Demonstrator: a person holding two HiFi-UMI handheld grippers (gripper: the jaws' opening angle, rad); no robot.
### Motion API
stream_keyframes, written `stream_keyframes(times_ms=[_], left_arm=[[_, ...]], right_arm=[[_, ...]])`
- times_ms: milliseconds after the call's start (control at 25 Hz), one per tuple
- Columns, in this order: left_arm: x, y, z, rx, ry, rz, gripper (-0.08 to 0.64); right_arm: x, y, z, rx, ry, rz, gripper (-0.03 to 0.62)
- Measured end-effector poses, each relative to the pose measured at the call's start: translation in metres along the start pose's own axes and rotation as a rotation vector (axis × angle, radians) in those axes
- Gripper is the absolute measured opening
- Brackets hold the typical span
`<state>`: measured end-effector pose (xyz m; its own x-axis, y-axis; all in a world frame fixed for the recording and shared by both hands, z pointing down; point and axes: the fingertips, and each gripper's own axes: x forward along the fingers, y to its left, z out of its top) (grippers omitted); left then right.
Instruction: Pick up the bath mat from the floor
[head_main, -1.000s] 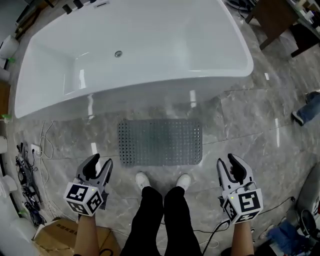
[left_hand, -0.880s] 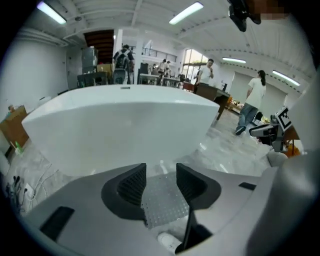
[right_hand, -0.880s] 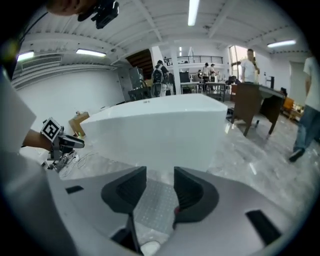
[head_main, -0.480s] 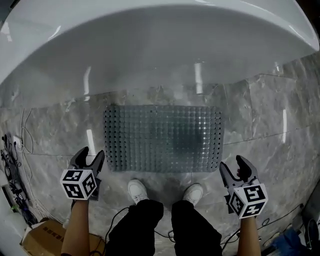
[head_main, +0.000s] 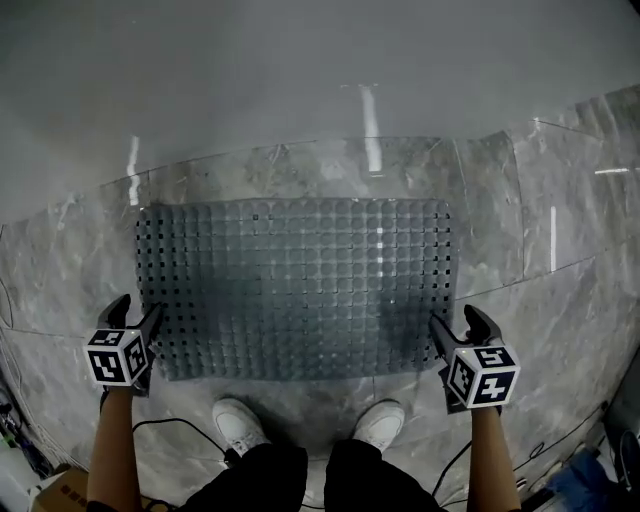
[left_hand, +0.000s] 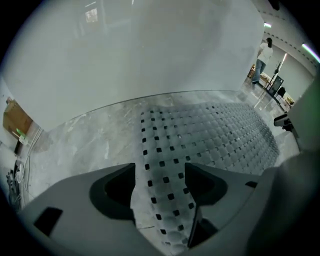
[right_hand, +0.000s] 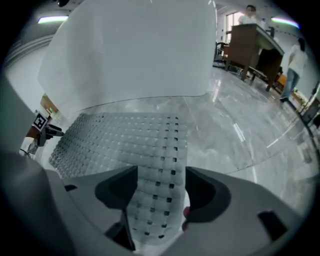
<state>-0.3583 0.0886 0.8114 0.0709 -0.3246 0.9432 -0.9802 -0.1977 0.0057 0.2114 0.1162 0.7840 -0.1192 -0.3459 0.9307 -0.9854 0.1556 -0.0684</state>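
The grey perforated bath mat lies flat on the marble floor in front of the white bathtub. My left gripper is at the mat's near left corner and my right gripper at its near right corner. In the left gripper view, the left gripper has its jaws opening, and the mat's corner lies between them with floor showing beside it. In the right gripper view, the right gripper is also opening, astride the mat's other corner. Neither pair of pads presses on the mat.
The person's white shoes stand just behind the mat's near edge, with a black cable beside them. The tub wall rises close behind the mat. A wooden desk and people stand far off.
The view has dropped close to the floor. Both grippers have gone forward and down from beside the feet to the mat's near corners, and their jaws stand wider.
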Motion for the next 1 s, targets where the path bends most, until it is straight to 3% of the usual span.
stream_keyframes(times_ms=[160,320,560,800,920,1000], left_arm=[[0.033,0.009,-0.011,0.019,0.022,-0.006,0.302],[0.043,0.009,-0.013,-0.013,0.020,-0.070,0.328],[0.041,0.007,-0.012,0.007,0.025,-0.052,0.325],[0.040,-0.015,-0.010,0.055,-0.012,-0.069,0.154],[0.041,-0.021,-0.011,0.073,-0.015,-0.070,0.109],[0.038,-0.024,-0.010,0.077,-0.024,-0.074,0.072]], right_arm=[[0.039,-0.020,-0.016,0.021,0.043,-0.024,0.290],[0.055,-0.025,-0.020,0.029,0.074,0.018,0.294],[0.057,-0.023,-0.019,-0.003,0.087,0.002,0.293],[0.055,-0.022,-0.018,-0.019,0.096,-0.005,0.267],[0.054,-0.016,-0.018,-0.035,0.084,0.001,0.208],[0.055,-0.009,-0.017,-0.061,0.077,0.008,0.133]])
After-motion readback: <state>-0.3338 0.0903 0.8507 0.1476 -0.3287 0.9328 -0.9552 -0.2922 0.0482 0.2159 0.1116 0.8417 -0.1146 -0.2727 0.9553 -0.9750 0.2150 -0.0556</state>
